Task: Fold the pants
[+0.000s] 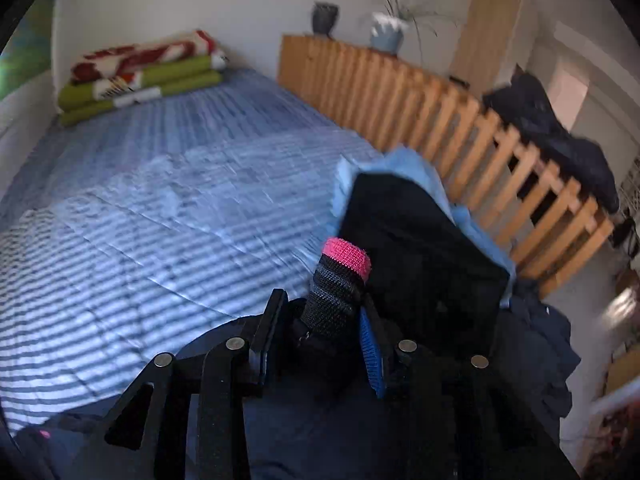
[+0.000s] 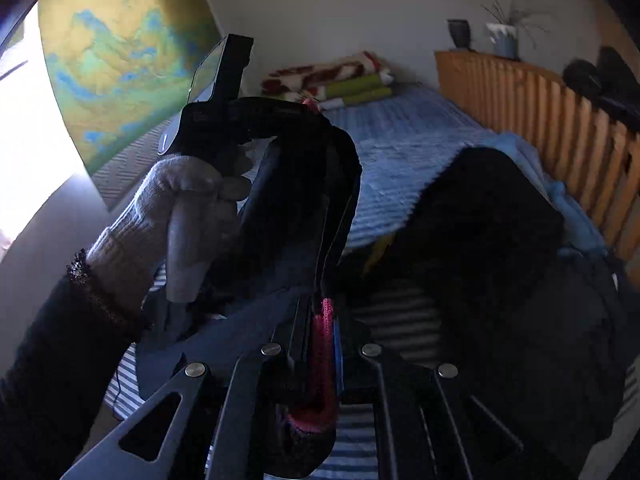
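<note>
The pants are dark navy with a black knit band edged in pink (image 1: 344, 258). In the left wrist view that band stands up between the fingers of my left gripper (image 1: 322, 298), leaning on the blue pad (image 1: 370, 350), and navy cloth (image 1: 320, 440) hangs below. In the right wrist view my right gripper (image 2: 320, 308) is shut on another pink-edged band (image 2: 322, 344). From there the pants (image 2: 304, 208) rise in a taut loop to the left gripper (image 2: 296, 110), held by a grey-gloved hand (image 2: 192, 208).
A blue striped bed cover (image 1: 140, 220) lies below. On its right side lie a black folded garment (image 1: 420, 240) on light blue cloth and a heap of dark clothes (image 1: 540, 344). A wooden slatted rail (image 1: 400, 92) runs along the right. Folded blankets (image 1: 140, 76) sit at the far end.
</note>
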`<state>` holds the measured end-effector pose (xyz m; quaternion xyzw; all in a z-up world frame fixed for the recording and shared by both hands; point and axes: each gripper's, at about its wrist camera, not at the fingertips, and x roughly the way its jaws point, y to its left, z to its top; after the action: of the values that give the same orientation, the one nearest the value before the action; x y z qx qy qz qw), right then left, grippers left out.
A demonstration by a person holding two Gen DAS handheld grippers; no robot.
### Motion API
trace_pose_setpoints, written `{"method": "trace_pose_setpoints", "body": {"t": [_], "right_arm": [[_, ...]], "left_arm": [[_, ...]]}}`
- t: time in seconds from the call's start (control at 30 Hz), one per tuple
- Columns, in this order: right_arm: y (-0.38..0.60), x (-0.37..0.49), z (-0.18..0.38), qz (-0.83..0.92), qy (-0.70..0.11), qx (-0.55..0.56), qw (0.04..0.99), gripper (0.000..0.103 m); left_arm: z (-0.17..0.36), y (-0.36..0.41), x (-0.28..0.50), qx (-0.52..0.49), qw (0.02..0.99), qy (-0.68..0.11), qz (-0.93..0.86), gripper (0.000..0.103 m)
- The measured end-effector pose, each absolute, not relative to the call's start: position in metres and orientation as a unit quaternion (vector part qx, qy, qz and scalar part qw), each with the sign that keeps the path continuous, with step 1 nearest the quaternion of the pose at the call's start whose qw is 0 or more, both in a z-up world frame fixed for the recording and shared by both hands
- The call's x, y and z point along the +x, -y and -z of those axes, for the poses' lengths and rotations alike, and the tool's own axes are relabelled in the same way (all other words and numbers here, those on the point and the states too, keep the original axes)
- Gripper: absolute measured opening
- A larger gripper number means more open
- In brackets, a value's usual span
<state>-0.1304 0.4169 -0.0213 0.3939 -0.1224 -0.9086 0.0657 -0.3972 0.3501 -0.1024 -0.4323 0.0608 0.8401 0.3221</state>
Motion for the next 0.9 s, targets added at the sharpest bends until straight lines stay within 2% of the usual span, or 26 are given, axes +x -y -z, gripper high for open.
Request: {"method": "trace_pose_setpoints", "body": {"t": [0.1,0.2,0.23,0.27,0.3,0.37,0.5,0.67,0.8,0.9], "right_arm": [[-0.455,-0.135,0.069,0.875,0.122,0.468,0.032,0.013],[-0.482,-0.138,0.091,0.865,0.103,0.491,-0.007,0.015],[-0.487,-0.139,0.089,0.868,0.098,0.487,-0.012,0.019],[-0.491,-0.140,0.087,0.872,0.098,0.480,-0.016,0.031],[-0.496,-0.143,0.082,0.877,0.103,0.468,-0.016,0.040],[-0.498,-0.143,0.073,0.889,0.104,0.446,-0.008,0.042],[-0.485,-0.164,0.057,0.904,0.074,0.421,0.013,0.043],[-0.454,-0.207,0.046,0.916,0.024,0.400,0.023,0.047],[-0.450,-0.260,0.050,0.919,0.008,0.394,0.024,0.062],[-0.451,-0.300,0.062,0.912,0.006,0.410,0.014,0.063]], "left_arm": [[0.164,-0.413,-0.384,-0.469,0.331,-0.095,-0.813,0.049],[0.179,-0.414,-0.371,-0.463,0.348,-0.101,-0.809,0.056],[0.175,-0.403,-0.370,-0.460,0.348,-0.100,-0.810,0.059],[0.170,-0.390,-0.372,-0.456,0.347,-0.095,-0.814,0.060],[0.144,-0.354,-0.371,-0.451,0.342,-0.085,-0.820,0.060],[0.111,-0.300,-0.376,-0.435,0.327,-0.068,-0.836,0.063],[0.091,-0.188,-0.381,-0.420,0.269,-0.035,-0.866,0.068],[0.101,-0.029,-0.382,-0.432,0.138,-0.017,-0.891,0.068],[0.126,0.088,-0.385,-0.463,0.052,0.040,-0.884,0.068],[0.154,0.152,-0.394,-0.488,0.018,0.076,-0.869,0.068]]}}
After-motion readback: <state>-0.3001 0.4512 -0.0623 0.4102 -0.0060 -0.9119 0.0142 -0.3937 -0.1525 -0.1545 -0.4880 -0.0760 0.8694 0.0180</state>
